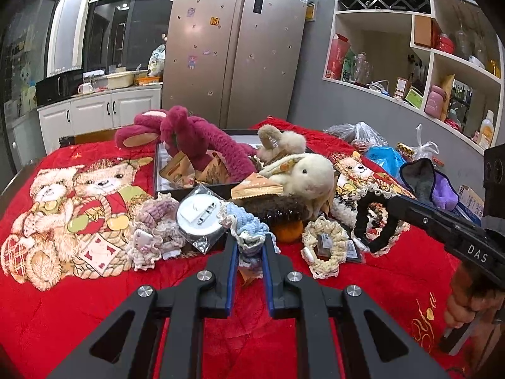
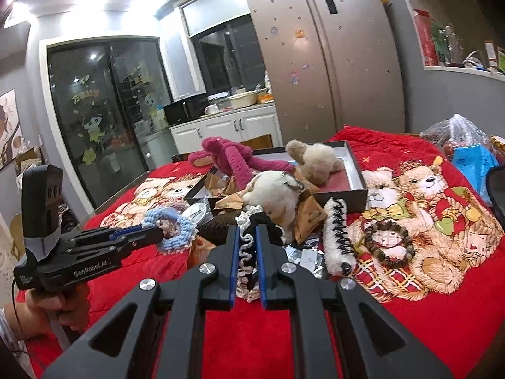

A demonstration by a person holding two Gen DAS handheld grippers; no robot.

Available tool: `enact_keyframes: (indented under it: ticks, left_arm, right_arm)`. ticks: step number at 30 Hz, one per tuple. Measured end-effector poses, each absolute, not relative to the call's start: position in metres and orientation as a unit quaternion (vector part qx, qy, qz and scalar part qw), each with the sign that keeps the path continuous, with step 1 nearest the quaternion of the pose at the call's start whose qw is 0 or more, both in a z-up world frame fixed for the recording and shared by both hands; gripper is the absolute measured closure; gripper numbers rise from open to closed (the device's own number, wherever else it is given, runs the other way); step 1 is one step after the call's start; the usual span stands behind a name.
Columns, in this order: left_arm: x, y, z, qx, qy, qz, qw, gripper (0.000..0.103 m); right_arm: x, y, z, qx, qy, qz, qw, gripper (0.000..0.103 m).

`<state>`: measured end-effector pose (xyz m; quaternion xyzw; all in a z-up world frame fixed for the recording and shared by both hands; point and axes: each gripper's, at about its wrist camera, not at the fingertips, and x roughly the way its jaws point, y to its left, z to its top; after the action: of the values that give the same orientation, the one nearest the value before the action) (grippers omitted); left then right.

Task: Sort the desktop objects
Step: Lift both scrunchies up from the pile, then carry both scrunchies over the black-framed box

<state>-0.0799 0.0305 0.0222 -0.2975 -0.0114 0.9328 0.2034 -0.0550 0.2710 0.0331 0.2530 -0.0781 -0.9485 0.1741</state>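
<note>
My left gripper [image 1: 249,241] is shut on a blue and white crochet scrunchie [image 1: 251,227], held just above the red bear-print blanket [image 1: 94,300]. The right wrist view shows the same left gripper [image 2: 157,232] at the left with the blue scrunchie [image 2: 172,227] at its tips. My right gripper [image 2: 246,246] is shut on a black scrunchie with a cream lace edge [image 2: 244,252]. From the left wrist view that right gripper [image 1: 393,202] reaches in from the right with the black scrunchie [image 1: 375,224] hanging from it. A pile of hair ties and small items lies in front of both.
A black box [image 2: 356,173] behind the pile holds a magenta plush [image 1: 189,132] and a beige plush [image 2: 318,154]; a cream rabbit [image 1: 306,173] leans on it. Nearby lie a cream scrunchie [image 1: 325,246], pink scrunchies [image 1: 157,218], a bagged round badge [image 1: 199,218], a fuzzy hair claw [image 2: 336,237] and a bead bracelet [image 2: 389,246].
</note>
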Motion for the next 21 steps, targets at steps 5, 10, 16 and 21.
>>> enact_keyframes:
  ticks: [5, 10, 16, 21]
  left_arm:
    - [-0.082, 0.026, 0.032, -0.294, -0.017, 0.934, 0.204, 0.089]
    - [-0.085, 0.026, 0.045, -0.292, -0.008, 0.935, 0.203, 0.089]
    - [-0.092, 0.023, 0.066, -0.273, -0.009, 0.942, 0.194, 0.089]
    - [-0.109, 0.02, 0.076, -0.271, -0.025, 0.944, 0.187, 0.089]
  right_arm:
    - [-0.054, 0.276, 0.039, 0.246, -0.085, -0.95, 0.17, 0.092]
    - [-0.056, 0.287, 0.055, 0.224, -0.101, -0.956, 0.16, 0.092]
    - [-0.069, 0.291, 0.084, 0.204, -0.092, -0.965, 0.137, 0.092]
    - [-0.092, 0.286, 0.108, 0.195, -0.07, -0.97, 0.13, 0.092]
